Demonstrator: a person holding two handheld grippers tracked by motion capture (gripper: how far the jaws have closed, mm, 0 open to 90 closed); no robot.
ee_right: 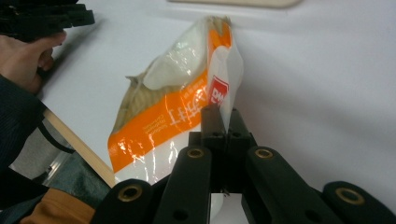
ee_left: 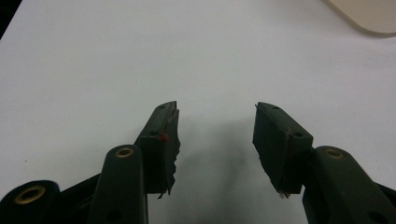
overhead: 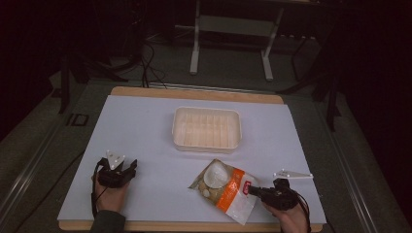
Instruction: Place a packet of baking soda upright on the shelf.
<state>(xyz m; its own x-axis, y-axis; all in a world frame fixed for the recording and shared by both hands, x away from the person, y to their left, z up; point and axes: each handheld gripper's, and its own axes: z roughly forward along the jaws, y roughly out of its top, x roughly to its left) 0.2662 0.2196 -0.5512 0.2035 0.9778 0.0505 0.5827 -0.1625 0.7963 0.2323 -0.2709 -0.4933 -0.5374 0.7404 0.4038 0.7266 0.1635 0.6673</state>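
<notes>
A clear and orange snack bag [overhead: 225, 189] lies on the white table near its front edge, right of centre. My right gripper [overhead: 256, 191] is shut on the bag's right edge; in the right gripper view the jaws pinch the white and orange film of the bag [ee_right: 187, 98] at the gripper's tips [ee_right: 222, 122]. My left gripper [overhead: 127, 168] rests at the front left of the table, open, with nothing between its jaws [ee_left: 215, 122]. A pale plastic tub [overhead: 207, 128] stands empty at the table's centre, beyond the bag.
The white sheet [overhead: 145, 126] covers a wooden tabletop whose front edge [overhead: 194, 226] is close to both hands. A metal stand [overhead: 232, 29] and cables are on the dark floor behind. The tub's corner [ee_left: 369, 16] shows in the left gripper view.
</notes>
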